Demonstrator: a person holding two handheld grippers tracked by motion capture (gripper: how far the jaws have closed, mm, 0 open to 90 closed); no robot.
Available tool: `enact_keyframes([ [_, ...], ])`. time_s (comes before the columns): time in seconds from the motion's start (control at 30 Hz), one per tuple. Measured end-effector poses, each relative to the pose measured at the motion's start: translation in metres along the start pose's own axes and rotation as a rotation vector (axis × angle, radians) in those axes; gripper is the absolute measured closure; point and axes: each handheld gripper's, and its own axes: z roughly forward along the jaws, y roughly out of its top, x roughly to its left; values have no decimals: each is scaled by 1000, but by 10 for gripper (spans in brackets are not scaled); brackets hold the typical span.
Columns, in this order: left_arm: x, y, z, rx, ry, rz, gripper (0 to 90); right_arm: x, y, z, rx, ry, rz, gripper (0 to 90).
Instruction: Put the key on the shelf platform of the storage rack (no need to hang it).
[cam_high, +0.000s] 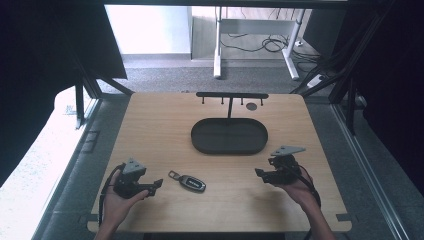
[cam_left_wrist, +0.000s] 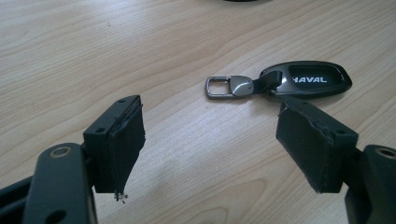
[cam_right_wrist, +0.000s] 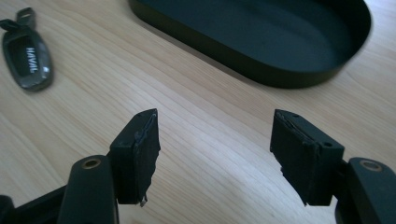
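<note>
A dark car key fob (cam_high: 192, 182) with a metal loop lies flat on the wooden table (cam_high: 150, 130), near the front middle. In the left gripper view the fob (cam_left_wrist: 308, 79) reads HAVAL and its loop (cam_left_wrist: 219, 87) points left. My left gripper (cam_high: 156, 185) stands open just left of the fob, nothing between its jaws (cam_left_wrist: 210, 140). My right gripper (cam_high: 260, 174) is open too, to the right of the fob and in front of a black oval tray (cam_high: 229, 136). The right gripper view shows the fob (cam_right_wrist: 27, 58) at upper left and the tray (cam_right_wrist: 261, 32) ahead.
A black T-shaped rack with small hooks (cam_high: 231, 96) stands behind the tray. A small dark round mark (cam_high: 251, 106) sits near it. Bare wood lies between the grippers and around the fob. A person's hands hold both grippers from the near edge.
</note>
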Motion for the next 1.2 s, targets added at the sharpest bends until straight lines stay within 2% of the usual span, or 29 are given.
enact_keyframes([
  [0.1,1,0,0,2,1,-1,239,4,6,1,7,26,-4,333],
  [0.13,1,-1,1,3,0,-1,239,10,12,3,13,40,-26,332],
  [0.23,1,-1,1,3,-1,-1,239,15,17,4,15,49,-34,333],
  [0.27,1,-1,0,2,-1,-1,239,20,23,6,16,57,-50,334],
  [0.6,0,-1,2,9,-3,2,239,37,40,12,33,77,-112,338],
  [0.63,0,-1,2,8,-3,3,239,40,45,15,36,82,-129,339],
  [1.0,2,-1,1,1,-3,-3,239,59,60,29,62,114,-183,340],
  [1.2,2,-1,2,2,-6,-8,239,75,71,38,74,141,-222,336],
])
